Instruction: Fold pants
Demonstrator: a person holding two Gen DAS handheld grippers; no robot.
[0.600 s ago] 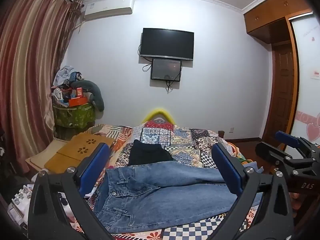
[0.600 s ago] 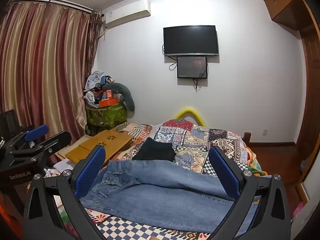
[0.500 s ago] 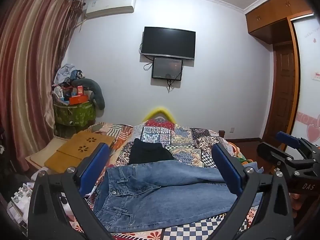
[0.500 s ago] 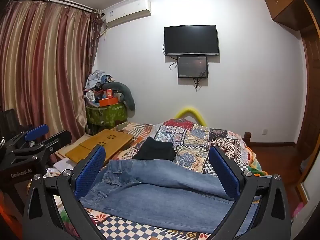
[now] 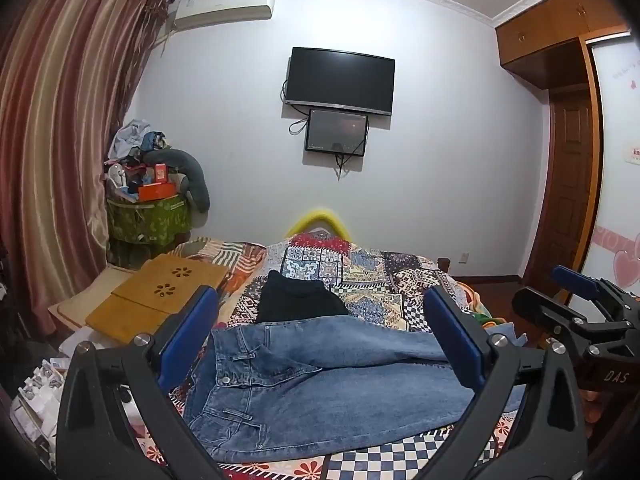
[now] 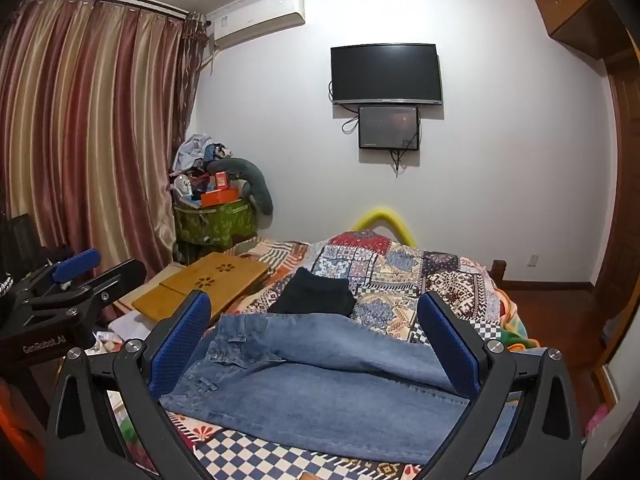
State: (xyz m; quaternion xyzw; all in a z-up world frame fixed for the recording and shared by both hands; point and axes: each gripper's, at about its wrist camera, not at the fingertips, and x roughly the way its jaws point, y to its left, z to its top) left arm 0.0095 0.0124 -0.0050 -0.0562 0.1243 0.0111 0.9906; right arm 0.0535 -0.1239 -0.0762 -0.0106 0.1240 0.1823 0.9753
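Jeans [image 5: 320, 384] lie flat across the near end of the bed [image 5: 360, 276], waistband to the left, legs running right, one leg lapped over the other. Not gripped by anything.

Left gripper [image 5: 320, 340]: fingers spread wide, nothing between the blue pads [image 5: 188, 336], held above the jeans. Right gripper [image 6: 316, 344]: same, fingers wide apart, nothing held, above the jeans.

View differences:
- Left wrist view shows the right gripper from the side at the right edge, plus the wardrobe [image 5: 560, 28] and the wooden door [image 5: 572, 184]. The waistband button and belt loops read clearly here.
- Right wrist view shows the left gripper [image 6: 76, 280] at the left edge, with more of the striped curtain [image 6: 88, 140] and more checkered quilt in front of the jeans.
- Both views show the wall TV [image 6: 386, 74], the smaller screen [image 6: 388, 128] under it, the air conditioner [image 6: 256, 16], a folded black garment [image 6: 316, 294] just behind the jeans, and a wooden lap tray [image 6: 204, 284] left of the bed.

Hidden or cut off:
- The leg hems are behind the right-hand finger in both views; can't tell how the cuffs lie.
- The near edge of the bed is blocked by the gripper bodies.
- A yellow curved thing [image 5: 316, 218] behind the bed is only partly visible; can't identify it.

Containers: green patterned bin [image 5: 148, 218] in the corner, heaped with an orange box, clothes and a grey tube-shaped cushion hanging over its side. Contents lower down aren't visible.
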